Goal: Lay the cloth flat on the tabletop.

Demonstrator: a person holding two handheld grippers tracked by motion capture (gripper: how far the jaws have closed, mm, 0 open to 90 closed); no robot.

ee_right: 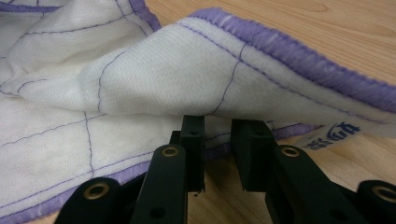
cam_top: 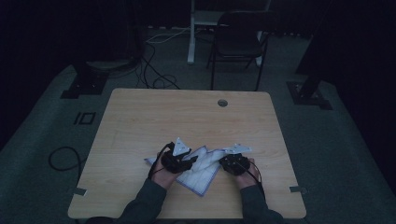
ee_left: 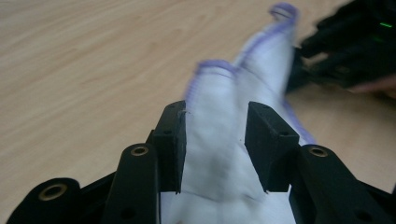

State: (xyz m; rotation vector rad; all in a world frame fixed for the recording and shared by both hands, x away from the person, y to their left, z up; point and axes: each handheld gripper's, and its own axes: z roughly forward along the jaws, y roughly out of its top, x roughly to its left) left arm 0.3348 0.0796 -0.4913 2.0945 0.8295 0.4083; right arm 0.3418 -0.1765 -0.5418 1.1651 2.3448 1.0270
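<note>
Cloth (cam_top: 201, 169), white with a purple hem, lies crumpled near the front edge of my counter (cam_top: 140, 116), between my two hands. On the left, my left gripper (ee_left: 215, 140) has its fingers (ee_left: 172, 144) standing apart, a raised fold running between them, pads not pressing it. On the right, my right gripper (ee_right: 219, 149) holds its fingers (ee_right: 194, 140) narrowly parted just under a lifted hem; whether they pinch it I cannot tell.
</note>
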